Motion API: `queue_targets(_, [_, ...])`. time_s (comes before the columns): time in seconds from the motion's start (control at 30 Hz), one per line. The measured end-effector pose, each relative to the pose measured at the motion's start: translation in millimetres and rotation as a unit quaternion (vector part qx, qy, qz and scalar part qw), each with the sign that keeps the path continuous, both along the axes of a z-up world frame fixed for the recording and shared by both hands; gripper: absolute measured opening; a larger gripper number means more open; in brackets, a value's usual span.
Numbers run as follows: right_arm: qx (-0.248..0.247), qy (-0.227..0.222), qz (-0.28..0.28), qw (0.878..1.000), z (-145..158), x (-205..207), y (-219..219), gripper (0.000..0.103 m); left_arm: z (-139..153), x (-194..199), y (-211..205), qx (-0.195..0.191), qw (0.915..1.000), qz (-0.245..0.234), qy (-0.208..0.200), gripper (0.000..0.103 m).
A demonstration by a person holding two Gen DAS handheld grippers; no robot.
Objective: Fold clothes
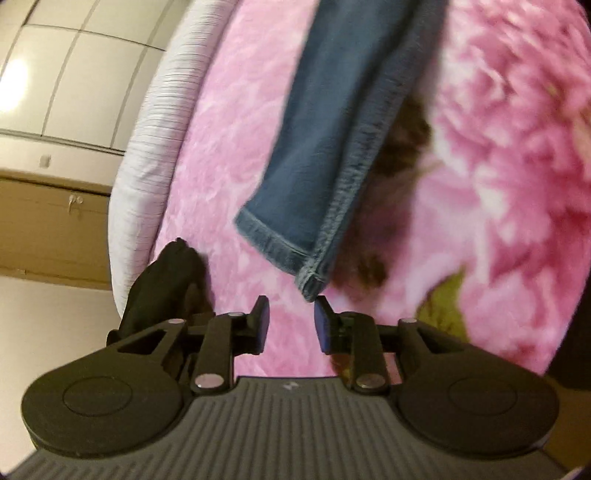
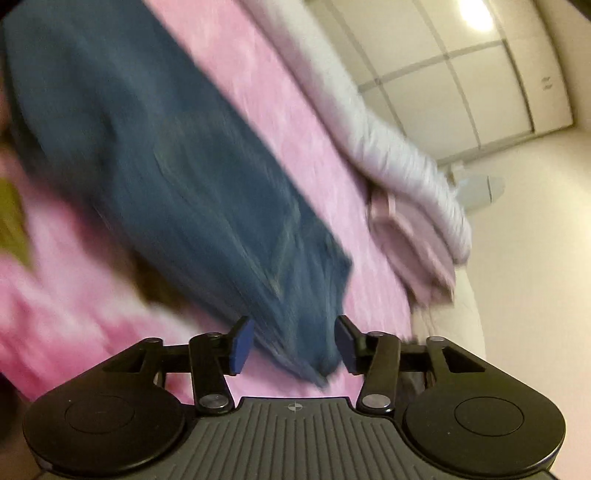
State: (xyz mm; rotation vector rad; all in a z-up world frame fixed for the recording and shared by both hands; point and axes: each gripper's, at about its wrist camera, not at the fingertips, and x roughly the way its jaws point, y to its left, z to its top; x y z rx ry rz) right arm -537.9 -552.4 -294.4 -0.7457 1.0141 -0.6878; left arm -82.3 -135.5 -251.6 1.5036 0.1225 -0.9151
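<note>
Left wrist view: left hand-held gripper (image 1: 291, 320) with blue pads (image 1: 263, 320) spread apart, nothing between them, poised just short of the hemmed cuff of a pair of blue jeans (image 1: 332, 147). One jeans leg laid flat on a pink floral blanket (image 1: 236, 147), running away from the camera toward the top of the frame, stitched side seam along its right edge, cuff corner just beyond the right pad; contact not clear. Dark brown patch and green leaf in the blanket print to the right of the leg. Black garment (image 1: 166, 284) bunched at the blanket's left edge, just behind the left finger linkage. Grey-white striped sheet (image 1: 147, 155) along the bed's side, wooden cabinet (image 1: 48, 225) and white panelled wardrobe doors (image 1: 74, 66) further left. Right wrist view, heavily motion-blurred: right hand-held gripper (image 2: 294, 345) wide open, a fold of the jeans (image 2: 166, 155) lying in the gap between its blue pads (image 2: 242, 343), pads not closed on the cloth. Denim stretching diagonally up and left across the pink blanket (image 2: 288, 110). Pale pink folded item (image 2: 410, 243) near the bed's edge to the right, too blurred to identify, beside the grey-white sheet (image 2: 399, 147). White wardrobe doors (image 2: 461, 81) and a bright ceiling light (image 2: 476, 14) beyond.
</note>
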Motion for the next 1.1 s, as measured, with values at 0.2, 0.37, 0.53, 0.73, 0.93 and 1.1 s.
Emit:
queue_targets(0.2, [0.059, -0.079, 0.074, 0.992, 10, 40, 83, 0.055, 0, 7, 6, 0.041, 0.9972, -0.028, -0.057, 0.038])
queue_targets(0.37, [0.084, -0.097, 0.121, 0.984, -1, 80, 125, 0.056, -5, -7, 27, 0.031, 0.9975, -0.035, -0.052, 0.038])
queue_targets(0.53, [0.117, -0.115, 0.119, 0.979, 0, 105, 145, 0.057, -7, -24, -12, -0.041, 0.9960, -0.080, -0.001, 0.039])
queue_targets(0.73, [0.126, -0.141, 0.091, 0.978, 4, 95, 157, 0.058, -50, -24, -38, 0.014, 0.9901, -0.130, -0.051, 0.027])
queue_targets(0.93, [0.147, -0.161, 0.046, 0.975, 1, 82, 152, 0.060, -28, -14, -24, -0.038, 0.9895, -0.121, -0.069, 0.003])
queue_targets(1.1, [0.183, -0.193, -0.002, 0.964, -1, 72, 142, 0.069, -41, -25, -17, -0.015, 0.9921, -0.113, -0.052, 0.003])
